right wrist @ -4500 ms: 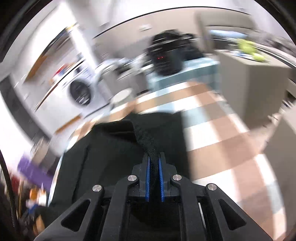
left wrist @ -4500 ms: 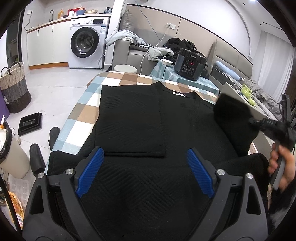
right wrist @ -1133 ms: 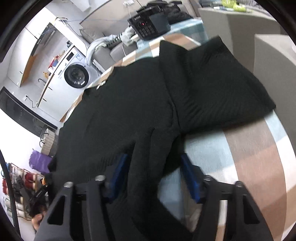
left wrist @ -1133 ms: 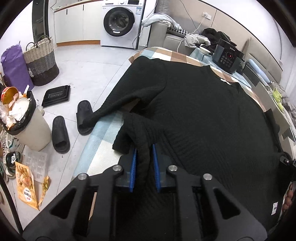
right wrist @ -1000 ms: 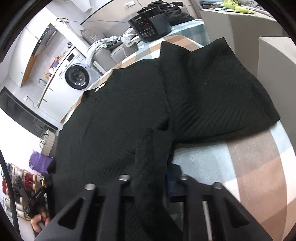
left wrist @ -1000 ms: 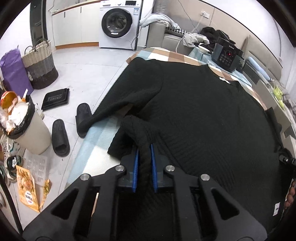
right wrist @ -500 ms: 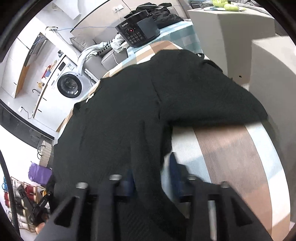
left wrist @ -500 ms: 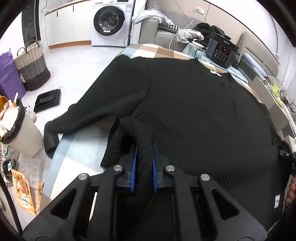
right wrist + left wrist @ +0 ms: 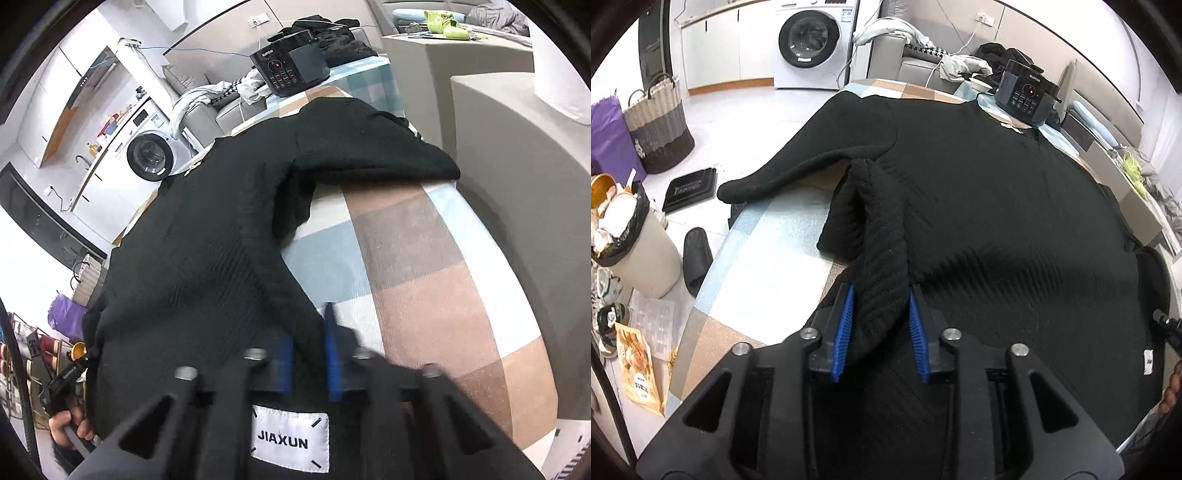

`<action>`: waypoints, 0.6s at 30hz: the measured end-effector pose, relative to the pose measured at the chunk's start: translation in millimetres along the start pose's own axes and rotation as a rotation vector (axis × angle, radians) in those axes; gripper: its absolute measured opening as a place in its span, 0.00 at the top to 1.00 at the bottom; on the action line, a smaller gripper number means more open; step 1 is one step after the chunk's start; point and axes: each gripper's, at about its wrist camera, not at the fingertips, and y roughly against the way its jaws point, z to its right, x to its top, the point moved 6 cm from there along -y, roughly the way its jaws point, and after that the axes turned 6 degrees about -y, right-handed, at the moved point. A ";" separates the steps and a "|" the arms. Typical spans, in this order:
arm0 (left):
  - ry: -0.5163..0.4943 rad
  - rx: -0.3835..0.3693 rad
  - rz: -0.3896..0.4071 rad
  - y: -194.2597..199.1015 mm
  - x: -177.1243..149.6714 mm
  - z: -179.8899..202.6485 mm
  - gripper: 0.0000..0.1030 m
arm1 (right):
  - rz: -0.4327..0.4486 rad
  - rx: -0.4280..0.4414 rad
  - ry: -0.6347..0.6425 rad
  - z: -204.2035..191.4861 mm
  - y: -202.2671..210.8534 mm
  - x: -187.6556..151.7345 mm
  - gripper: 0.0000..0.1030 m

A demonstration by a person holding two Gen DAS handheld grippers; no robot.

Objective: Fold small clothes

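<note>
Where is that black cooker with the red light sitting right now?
In the left wrist view the black cooker sits at the upper right, on the checked table just beyond the collar end of the black sweater, with the grey sofa behind it.

Washing machine, black cooker (red light on), woven basket, 1 slipper

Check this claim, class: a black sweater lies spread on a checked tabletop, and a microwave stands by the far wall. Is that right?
Not quite. The black sweater does lie spread on the checked tabletop, but the appliance by the far wall is a washing machine, not a microwave. The left wrist view shows its round door.
</note>
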 end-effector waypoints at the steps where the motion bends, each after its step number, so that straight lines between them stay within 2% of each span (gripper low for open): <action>1: -0.001 -0.006 -0.003 0.5 -1.6 0.9 0.91 | 0.006 0.000 -0.010 0.5 1.0 0.7 0.93; 7: 0.008 -0.027 0.006 22.3 -23.4 -0.9 0.94 | 0.018 -0.018 -0.030 5.7 12.8 3.2 0.94; 18: 0.033 -0.050 0.006 68.0 -65.2 -5.3 0.94 | 0.004 -0.044 -0.049 26.4 32.4 -18.6 0.94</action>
